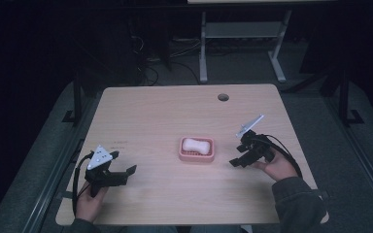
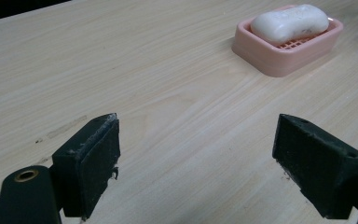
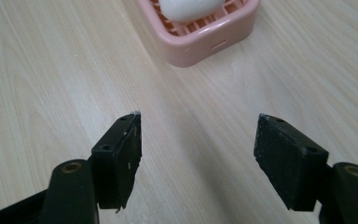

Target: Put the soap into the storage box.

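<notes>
A white bar of soap (image 1: 195, 145) lies in a pink soap dish (image 1: 186, 156) at the middle of the wooden table. The left gripper view has the soap (image 2: 290, 23) and dish (image 2: 279, 63) at its top right, well beyond the jaws. My left gripper (image 1: 126, 171) is open at the table's front left, nothing between its jaws (image 2: 196, 163). My right gripper (image 1: 237, 160) is open just right of the dish, pointing at it. In the right gripper view the dish (image 3: 200, 44) and soap (image 3: 186, 9) sit close ahead of the open, empty jaws (image 3: 198, 151).
The table (image 1: 150, 116) has a round cable hole (image 1: 223, 97) near its back edge. Behind it on the dark floor stand the white legs of another table (image 1: 203, 48) and some cables (image 1: 150, 73).
</notes>
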